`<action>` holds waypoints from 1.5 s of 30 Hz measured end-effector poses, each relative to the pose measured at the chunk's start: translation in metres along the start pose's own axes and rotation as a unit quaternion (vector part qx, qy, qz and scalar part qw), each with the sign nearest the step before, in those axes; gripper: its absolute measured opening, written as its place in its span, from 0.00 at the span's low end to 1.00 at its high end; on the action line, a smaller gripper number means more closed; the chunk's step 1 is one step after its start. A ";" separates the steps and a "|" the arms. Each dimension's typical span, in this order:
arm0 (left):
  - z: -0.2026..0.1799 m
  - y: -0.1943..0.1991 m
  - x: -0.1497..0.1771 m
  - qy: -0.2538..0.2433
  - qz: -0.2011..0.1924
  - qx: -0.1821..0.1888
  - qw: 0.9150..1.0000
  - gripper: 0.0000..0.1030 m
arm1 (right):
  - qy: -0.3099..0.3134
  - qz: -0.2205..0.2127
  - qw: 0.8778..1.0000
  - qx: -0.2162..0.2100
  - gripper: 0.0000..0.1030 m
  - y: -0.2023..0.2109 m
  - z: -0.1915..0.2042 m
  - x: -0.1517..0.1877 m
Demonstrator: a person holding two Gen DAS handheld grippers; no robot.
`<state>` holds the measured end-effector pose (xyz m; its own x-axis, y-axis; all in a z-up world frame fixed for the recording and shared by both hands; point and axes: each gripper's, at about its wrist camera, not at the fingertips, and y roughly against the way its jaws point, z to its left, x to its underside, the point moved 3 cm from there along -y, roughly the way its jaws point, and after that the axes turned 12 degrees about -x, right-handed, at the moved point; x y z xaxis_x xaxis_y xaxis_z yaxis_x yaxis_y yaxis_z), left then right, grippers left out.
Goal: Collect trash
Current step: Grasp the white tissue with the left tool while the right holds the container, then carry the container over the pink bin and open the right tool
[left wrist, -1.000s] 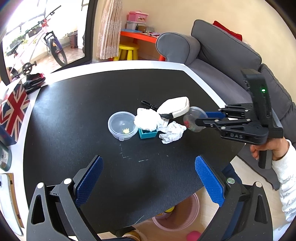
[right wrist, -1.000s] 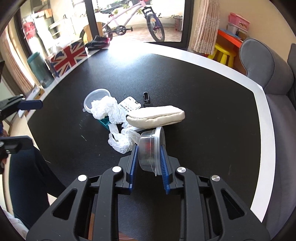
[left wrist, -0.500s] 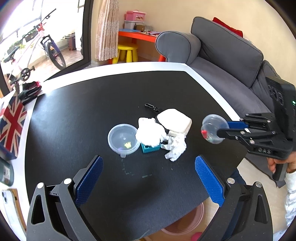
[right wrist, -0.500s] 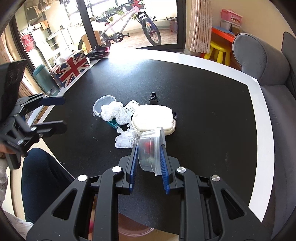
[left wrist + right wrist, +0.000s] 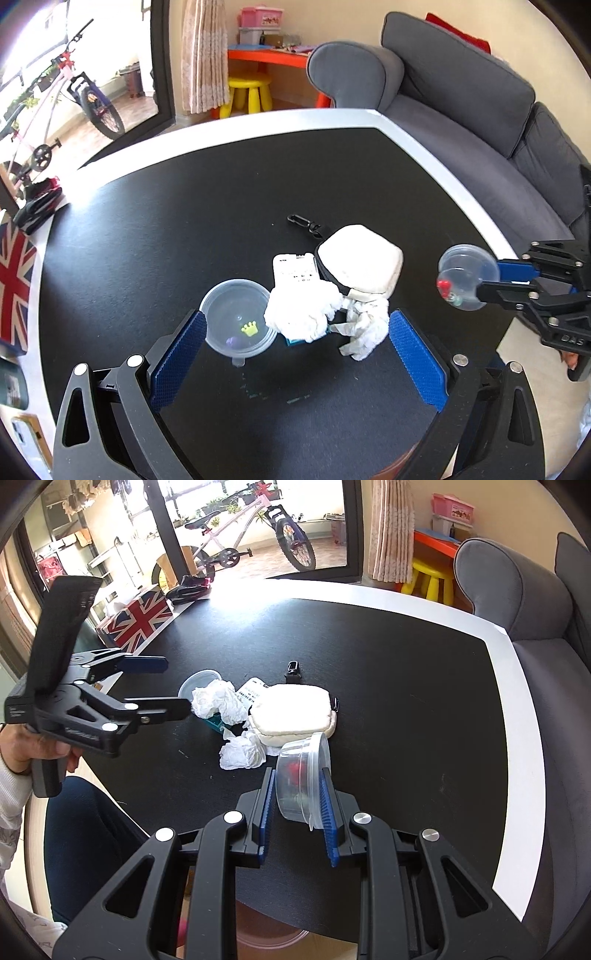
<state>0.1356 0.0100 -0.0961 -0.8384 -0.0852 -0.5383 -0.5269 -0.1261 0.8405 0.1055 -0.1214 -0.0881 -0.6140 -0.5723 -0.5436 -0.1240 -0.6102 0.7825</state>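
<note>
My right gripper point(image 5: 297, 779) is shut on a small clear plastic tub point(image 5: 303, 779) with red bits inside, held on its side above the black table's near edge; the left wrist view shows that tub point(image 5: 465, 277) at the right. My left gripper point(image 5: 295, 350) is open and hangs low over the litter. Its fingers flank a clear round tub point(image 5: 238, 321) with a yellow crown inside, a crumpled white tissue point(image 5: 301, 314) and a second tissue point(image 5: 364, 332). The right wrist view shows the left gripper point(image 5: 173, 685) open beside the tissues point(image 5: 218, 701).
A white pouch point(image 5: 360, 260), a printed white pack point(image 5: 295, 267), a teal box point(image 5: 295, 341) and a black clip point(image 5: 303, 223) lie with the litter. A Union Jack box point(image 5: 136, 618) stands at the table's left edge. A pink-rimmed bin point(image 5: 269, 938) sits below the near edge, beside the person's leg point(image 5: 85, 830).
My left gripper has moved forward and lower, so its fingers now flank the round tub and tissues. The right gripper, still holding its tub, has drawn back toward the table's edge.
</note>
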 end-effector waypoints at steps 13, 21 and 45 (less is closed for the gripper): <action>-0.008 -0.019 0.005 -0.007 0.028 0.009 1.000 0.25 | -0.005 -0.002 1.000 -0.003 0.22 -0.001 -0.005 0.001; -0.008 -0.017 0.004 -0.006 0.023 0.010 1.000 0.06 | -0.004 -0.008 1.000 -0.004 0.22 -0.002 -0.003 -0.001; -0.018 0.080 0.028 -0.013 -0.049 0.027 0.998 0.05 | 0.026 -0.034 0.999 -0.004 0.22 0.033 0.030 0.009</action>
<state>0.0727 -0.0205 -0.0449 -0.7858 -0.0501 -0.6165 -0.6121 -0.0796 0.7867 0.0727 -0.1298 -0.0579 -0.5627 -0.5566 -0.6112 -0.1579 -0.6534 0.7404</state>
